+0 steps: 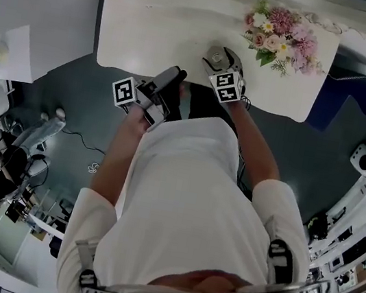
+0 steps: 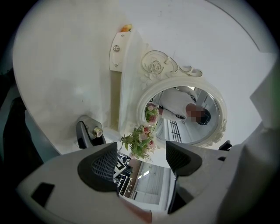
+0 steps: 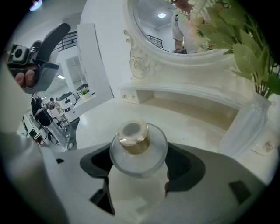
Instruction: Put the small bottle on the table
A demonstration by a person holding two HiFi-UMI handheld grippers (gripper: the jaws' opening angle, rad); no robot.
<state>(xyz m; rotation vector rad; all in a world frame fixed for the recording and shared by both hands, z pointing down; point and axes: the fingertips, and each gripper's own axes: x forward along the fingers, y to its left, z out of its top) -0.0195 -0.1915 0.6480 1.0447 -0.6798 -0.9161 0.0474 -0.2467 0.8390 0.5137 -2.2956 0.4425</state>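
- The small bottle (image 3: 138, 148), round clear glass with a gold cap, stands upright on the white table (image 3: 98, 124), near its front edge.
- The right gripper (image 3: 138, 165) tilts down over it with its jaws spread wide. One dark pad sits just beside each glass side, and no squeeze on the bottle is evident.
- The left gripper (image 2: 142, 154) is held level off the table's front edge. Its jaws are apart with nothing between them, and it faces an ornate oval mirror (image 2: 183, 114).
- A vase (image 3: 247, 127) of pink and white flowers (image 1: 281, 35) stands on the table near the bottle, on the right gripper's side.
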